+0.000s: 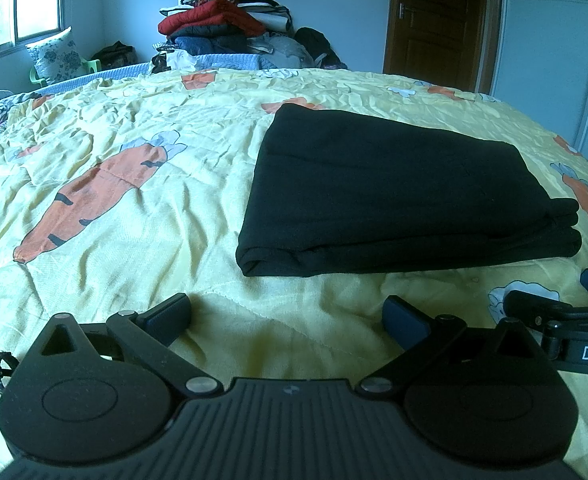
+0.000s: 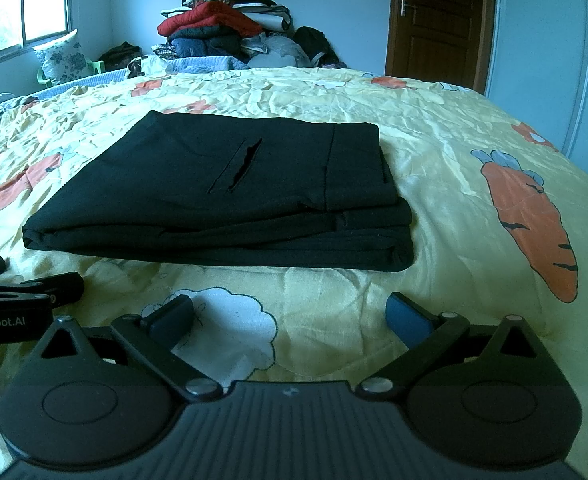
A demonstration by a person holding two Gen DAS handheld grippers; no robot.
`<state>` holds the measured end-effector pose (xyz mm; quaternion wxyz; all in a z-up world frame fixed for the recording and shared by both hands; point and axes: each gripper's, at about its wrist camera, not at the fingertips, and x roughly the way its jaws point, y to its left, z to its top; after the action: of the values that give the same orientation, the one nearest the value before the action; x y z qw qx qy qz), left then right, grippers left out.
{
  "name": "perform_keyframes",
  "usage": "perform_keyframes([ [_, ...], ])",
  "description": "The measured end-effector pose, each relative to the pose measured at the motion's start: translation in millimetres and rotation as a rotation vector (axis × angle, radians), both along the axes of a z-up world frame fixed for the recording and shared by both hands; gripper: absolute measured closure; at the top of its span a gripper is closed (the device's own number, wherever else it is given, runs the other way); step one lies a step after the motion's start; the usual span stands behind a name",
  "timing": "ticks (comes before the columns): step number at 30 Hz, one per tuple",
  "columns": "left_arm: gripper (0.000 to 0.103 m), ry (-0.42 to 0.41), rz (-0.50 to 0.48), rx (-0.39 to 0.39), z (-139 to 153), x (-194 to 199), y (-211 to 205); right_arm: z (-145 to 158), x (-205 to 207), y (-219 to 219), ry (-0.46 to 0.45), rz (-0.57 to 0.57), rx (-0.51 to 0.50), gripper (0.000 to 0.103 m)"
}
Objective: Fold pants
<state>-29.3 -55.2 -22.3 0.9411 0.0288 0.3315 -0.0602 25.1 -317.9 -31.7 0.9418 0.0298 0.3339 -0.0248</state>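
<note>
I have the pants (image 2: 222, 196) folded flat on the quilt (image 1: 134, 240) (pocket slit up), with left gripper (image 1: 288, 322) and right gripper (image 2: 290, 318) both wide, empty, just short of their near edge.

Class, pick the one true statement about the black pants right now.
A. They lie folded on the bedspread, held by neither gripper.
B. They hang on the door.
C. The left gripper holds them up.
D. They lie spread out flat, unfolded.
A: the pants lie in stacked layers on the bedspread, and both hand-held grippers, left and right, are open and short of them.
</note>
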Motion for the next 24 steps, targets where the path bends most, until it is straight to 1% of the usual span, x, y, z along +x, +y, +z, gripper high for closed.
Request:
perform_keyframes([
  [24, 0.0, 0.0, 0.0, 0.0, 0.1, -0.2, -0.3, 0.4, -1.6, -1.0, 0.0, 0.001, 0.002, 0.0],
])
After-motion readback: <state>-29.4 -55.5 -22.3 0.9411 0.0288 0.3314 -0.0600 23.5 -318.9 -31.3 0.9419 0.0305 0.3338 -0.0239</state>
